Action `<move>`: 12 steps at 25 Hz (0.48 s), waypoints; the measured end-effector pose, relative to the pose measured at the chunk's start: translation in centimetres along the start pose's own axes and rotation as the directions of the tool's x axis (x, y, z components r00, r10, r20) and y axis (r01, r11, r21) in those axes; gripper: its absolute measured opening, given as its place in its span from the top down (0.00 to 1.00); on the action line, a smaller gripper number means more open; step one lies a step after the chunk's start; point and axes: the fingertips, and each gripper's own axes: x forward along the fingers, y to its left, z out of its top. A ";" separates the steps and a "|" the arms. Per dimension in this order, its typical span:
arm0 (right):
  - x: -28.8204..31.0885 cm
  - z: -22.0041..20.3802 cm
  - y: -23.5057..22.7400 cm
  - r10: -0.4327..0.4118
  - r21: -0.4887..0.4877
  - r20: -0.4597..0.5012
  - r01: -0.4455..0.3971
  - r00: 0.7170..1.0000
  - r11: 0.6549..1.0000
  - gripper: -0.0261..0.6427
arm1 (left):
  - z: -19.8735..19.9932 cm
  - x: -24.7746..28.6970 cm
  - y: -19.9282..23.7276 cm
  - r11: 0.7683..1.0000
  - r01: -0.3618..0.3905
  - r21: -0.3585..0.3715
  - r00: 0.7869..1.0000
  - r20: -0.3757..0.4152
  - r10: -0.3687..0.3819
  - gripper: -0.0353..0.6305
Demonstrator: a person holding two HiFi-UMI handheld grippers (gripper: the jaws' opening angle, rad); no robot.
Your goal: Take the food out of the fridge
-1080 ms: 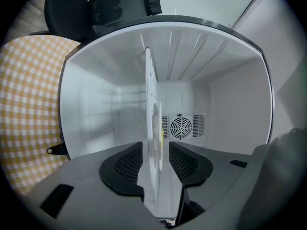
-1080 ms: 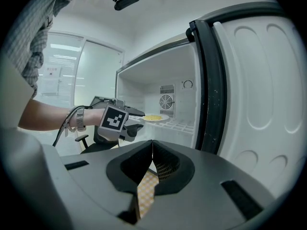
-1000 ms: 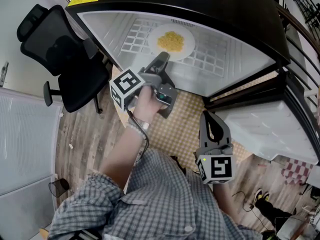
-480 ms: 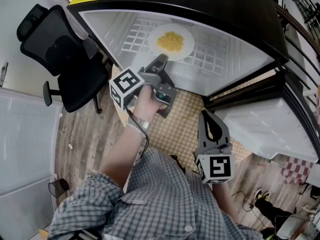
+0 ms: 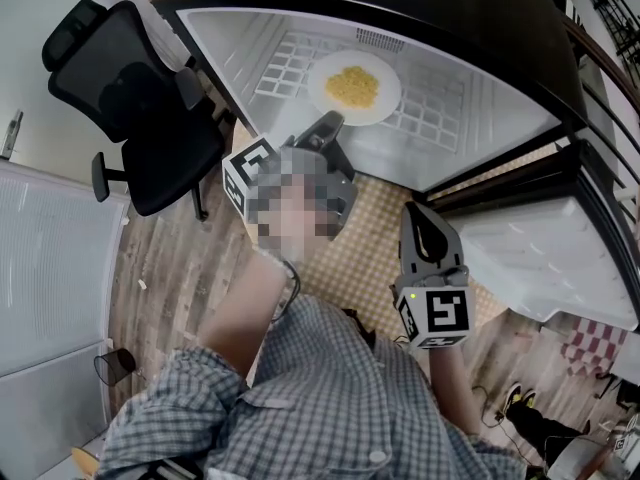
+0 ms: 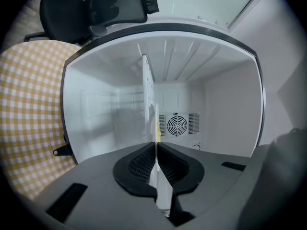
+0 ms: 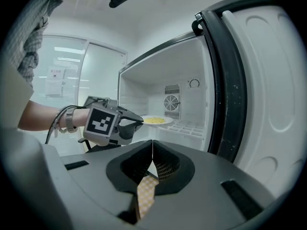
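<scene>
A person reaches into an open fridge with the left gripper, whose jaws have just been closing and now pinch the near rim of a white plate carrying a heap of yellow food. The plate lies flat on the wire shelf, left of the shelf's middle, and its near rim faces the shelf's front edge. The left gripper view shows that rim edge-on, a thin white line running out from between the pads. The plate sits straight ahead of the left gripper and deeper in the fridge, so the way out appears to run back along the gripper's own line, over the shelf's front edge toward the person. The plate would need to stay level, since the grip is on one edge only. The right gripper, jaws together on nothing, hangs outside the fridge near the door, well apart from the plate.
</scene>
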 end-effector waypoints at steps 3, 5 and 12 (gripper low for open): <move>0.6 -0.1 -0.3 -0.001 0.024 -0.001 0.001 1.000 1.000 0.94 | 0.0 -0.9 -0.1 1.000 0.018 -0.009 1.000 -0.013 -0.018 0.93; 1.1 -0.2 -0.4 0.014 0.069 0.002 -0.014 1.000 0.998 0.94 | 0.2 -1.5 0.0 1.000 0.026 -0.011 1.000 -0.018 -0.026 0.93; 3.4 0.1 0.0 0.102 0.330 0.064 -0.118 0.993 0.937 0.94 | 0.4 -2.8 0.2 0.998 0.054 -0.023 0.998 -0.039 -0.055 0.93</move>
